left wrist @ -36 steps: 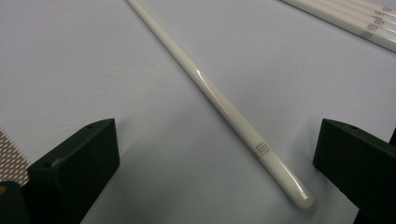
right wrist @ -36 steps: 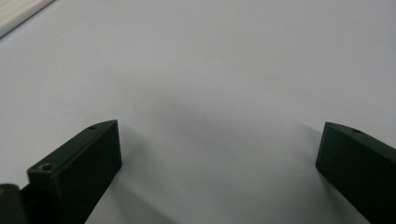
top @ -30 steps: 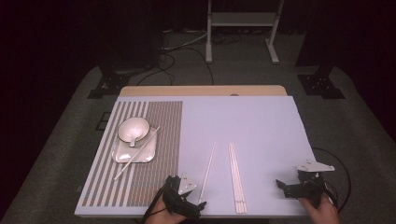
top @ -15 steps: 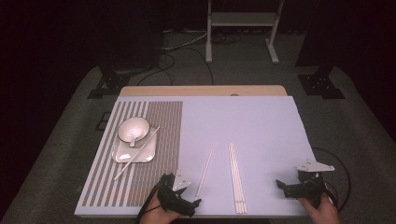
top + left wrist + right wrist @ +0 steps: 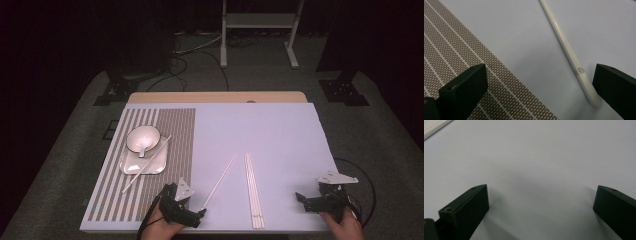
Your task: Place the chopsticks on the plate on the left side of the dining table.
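The single chopstick [image 5: 567, 51] lies flat on the worktop [image 5: 280, 135], its end just inside the left gripper [image 5: 540, 92], whose jaws gape wide. The right gripper [image 5: 541, 212] is wide too, near the chopstick bundle [image 5: 253, 190].

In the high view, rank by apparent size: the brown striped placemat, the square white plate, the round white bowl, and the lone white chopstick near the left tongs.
1. Brown striped placemat, clearly largest.
2. Square white plate.
3. Round white bowl, slightly smaller in area than the plate.
4. Lone white chopstick: longer than the plate but thinnest, so smallest in area.

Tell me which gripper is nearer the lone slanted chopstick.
Left. The left gripper sits at the chopstick's near end, jaws open around it; the right gripper is far off, past the chopstick bundle.
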`<state>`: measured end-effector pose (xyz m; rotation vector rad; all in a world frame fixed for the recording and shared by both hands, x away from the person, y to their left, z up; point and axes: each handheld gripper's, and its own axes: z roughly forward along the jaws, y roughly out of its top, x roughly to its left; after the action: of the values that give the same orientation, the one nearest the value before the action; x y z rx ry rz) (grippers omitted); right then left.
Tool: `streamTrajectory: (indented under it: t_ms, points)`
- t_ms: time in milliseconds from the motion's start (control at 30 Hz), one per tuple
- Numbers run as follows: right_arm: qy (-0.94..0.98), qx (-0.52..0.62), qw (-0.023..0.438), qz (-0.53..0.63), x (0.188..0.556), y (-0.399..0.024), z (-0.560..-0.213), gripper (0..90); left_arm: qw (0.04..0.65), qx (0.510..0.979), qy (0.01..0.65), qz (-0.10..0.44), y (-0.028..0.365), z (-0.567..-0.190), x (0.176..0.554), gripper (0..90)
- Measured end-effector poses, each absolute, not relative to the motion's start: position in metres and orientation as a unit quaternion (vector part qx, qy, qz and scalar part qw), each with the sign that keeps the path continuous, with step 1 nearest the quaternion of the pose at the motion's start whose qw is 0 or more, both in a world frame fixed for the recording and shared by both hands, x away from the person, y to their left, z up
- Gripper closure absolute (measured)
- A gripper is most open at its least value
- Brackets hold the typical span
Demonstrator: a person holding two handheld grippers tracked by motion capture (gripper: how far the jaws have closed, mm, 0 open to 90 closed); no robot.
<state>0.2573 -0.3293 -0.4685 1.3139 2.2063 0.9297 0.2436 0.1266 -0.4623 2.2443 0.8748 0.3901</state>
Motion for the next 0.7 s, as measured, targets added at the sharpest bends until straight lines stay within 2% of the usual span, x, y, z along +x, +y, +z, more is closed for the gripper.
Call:
streamTrajectory:
  t_ms: [700]
  points:
    - [0.791,0.471,0.204,0.333,0.257,-0.329,-0.469,0.0,0.338,0.855,0.358,0.161,0.144,-0.461,0.249,0.0]
